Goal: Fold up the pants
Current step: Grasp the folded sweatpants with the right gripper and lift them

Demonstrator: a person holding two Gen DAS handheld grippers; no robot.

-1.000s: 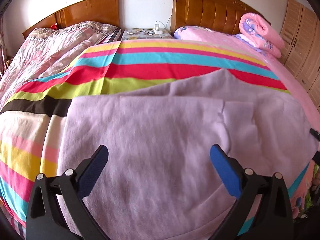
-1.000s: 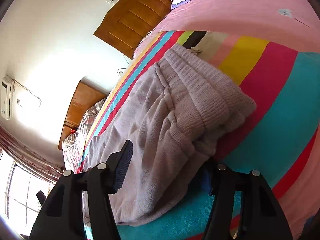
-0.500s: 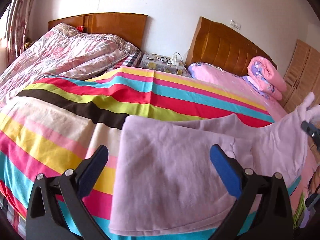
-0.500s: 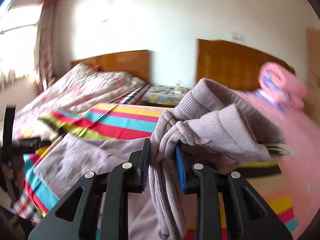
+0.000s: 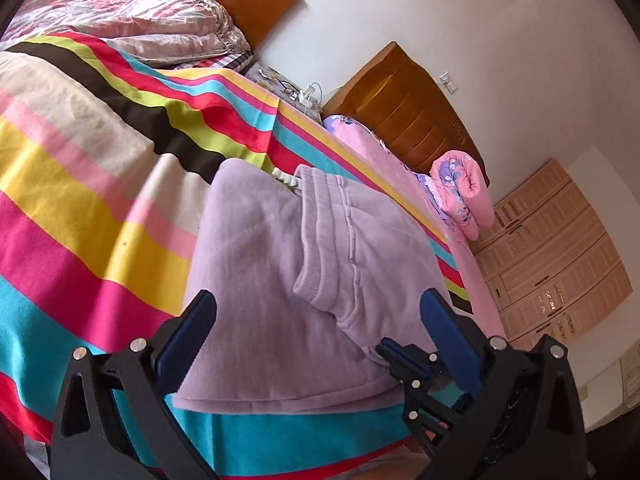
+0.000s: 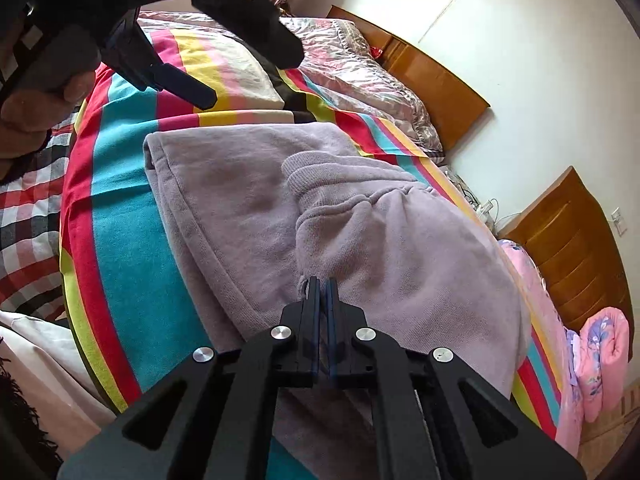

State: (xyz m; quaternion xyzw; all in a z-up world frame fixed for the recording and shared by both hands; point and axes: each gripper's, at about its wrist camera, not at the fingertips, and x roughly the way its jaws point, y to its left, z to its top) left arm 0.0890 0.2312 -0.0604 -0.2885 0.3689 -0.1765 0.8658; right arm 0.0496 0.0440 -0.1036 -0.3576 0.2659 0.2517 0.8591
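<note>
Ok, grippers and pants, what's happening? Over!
Left gripper open, over pants. Right gripper just closed, pinching pants' edge. Pants folded over on bed. Nothing in the way.

The pants [image 5: 280,272] are soft lilac fleece with a ribbed waistband [image 6: 320,184] and a white drawstring [image 5: 286,179]. They lie folded over on the striped blanket [image 5: 80,184], the waistband end resting on top, slightly bunched.

Black hand-held gripper [image 6: 322,292], blue finger pads [image 5: 450,336], silver screws
</note>
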